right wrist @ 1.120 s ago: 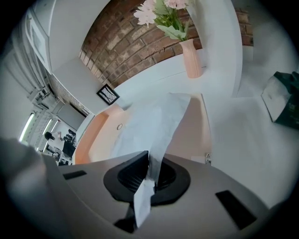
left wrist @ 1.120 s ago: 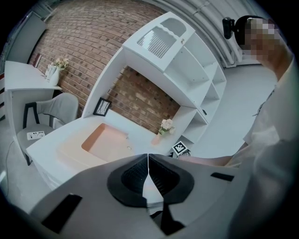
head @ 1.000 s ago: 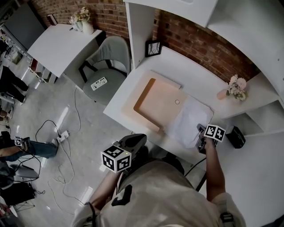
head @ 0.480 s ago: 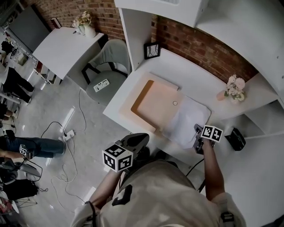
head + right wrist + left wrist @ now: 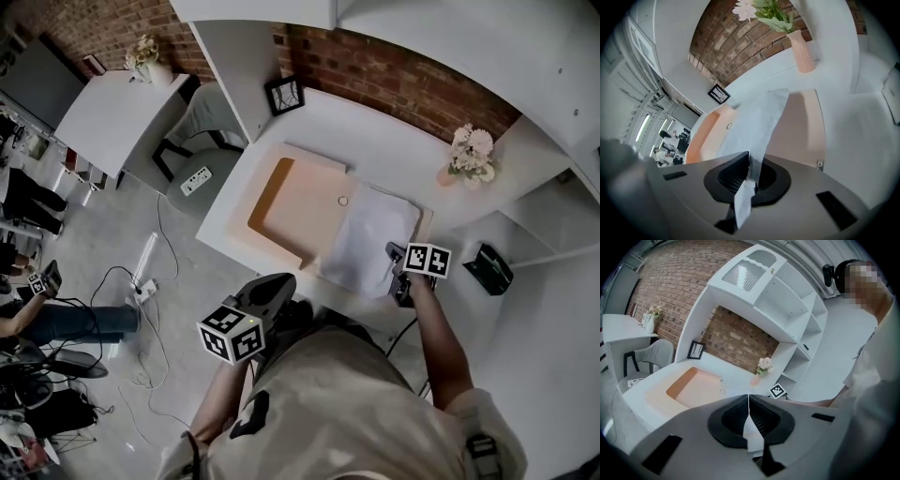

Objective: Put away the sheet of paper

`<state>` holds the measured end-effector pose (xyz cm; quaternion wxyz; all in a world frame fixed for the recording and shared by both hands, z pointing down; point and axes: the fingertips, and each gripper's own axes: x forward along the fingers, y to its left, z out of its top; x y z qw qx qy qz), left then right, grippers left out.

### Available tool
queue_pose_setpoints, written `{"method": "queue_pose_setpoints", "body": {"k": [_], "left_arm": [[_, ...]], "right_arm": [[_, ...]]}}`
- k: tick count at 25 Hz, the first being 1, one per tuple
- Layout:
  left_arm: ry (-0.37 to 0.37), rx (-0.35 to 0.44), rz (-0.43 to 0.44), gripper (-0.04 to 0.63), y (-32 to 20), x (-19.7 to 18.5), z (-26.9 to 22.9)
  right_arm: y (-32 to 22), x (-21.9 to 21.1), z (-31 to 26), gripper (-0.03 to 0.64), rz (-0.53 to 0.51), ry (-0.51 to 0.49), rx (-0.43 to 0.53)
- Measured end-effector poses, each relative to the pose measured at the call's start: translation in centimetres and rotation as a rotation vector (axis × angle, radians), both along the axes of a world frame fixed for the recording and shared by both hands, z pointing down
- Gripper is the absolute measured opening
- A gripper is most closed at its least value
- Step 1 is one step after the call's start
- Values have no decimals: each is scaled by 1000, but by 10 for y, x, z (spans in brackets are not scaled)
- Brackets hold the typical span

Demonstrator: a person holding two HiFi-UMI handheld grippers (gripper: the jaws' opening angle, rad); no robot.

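A white sheet of paper [image 5: 367, 239] lies over the right half of an open peach folder [image 5: 295, 202] on the white desk [image 5: 394, 150]. My right gripper [image 5: 397, 279] is shut on the sheet's near right edge. In the right gripper view the sheet [image 5: 759, 122] runs up from between the shut jaws [image 5: 750, 165] and across the folder [image 5: 804, 124]. My left gripper [image 5: 270, 291] hangs off the desk's front edge, short of the folder. Its jaws [image 5: 749, 401] are shut with nothing between them, and the folder [image 5: 693, 386] lies ahead of them.
A pink vase of flowers [image 5: 461, 155] and a framed picture [image 5: 284, 95] stand at the back of the desk. A black object [image 5: 487, 268] sits on the low shelf at right. At left are a grey chair [image 5: 202, 131], a second table [image 5: 103, 108] and floor cables [image 5: 141, 281].
The head camera has swung, so the desk now sits higher and further left in view. The right gripper keeps its hold on the sheet's near edge. The left gripper stays off the desk's front.
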<state>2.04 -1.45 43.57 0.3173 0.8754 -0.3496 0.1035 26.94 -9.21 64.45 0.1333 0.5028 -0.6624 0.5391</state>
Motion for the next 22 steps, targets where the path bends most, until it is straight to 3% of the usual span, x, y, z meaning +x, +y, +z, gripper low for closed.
{"method": "queue_pose_setpoints", "body": {"k": [10, 22], "left_arm": [[-29, -2, -49, 20, 1, -12, -2], [-9, 10, -9, 20, -16, -34, 0]], "right_arm": [[-1, -4, 3, 28, -1, -31, -7], [2, -7, 3, 28, 40, -6, -12]]}}
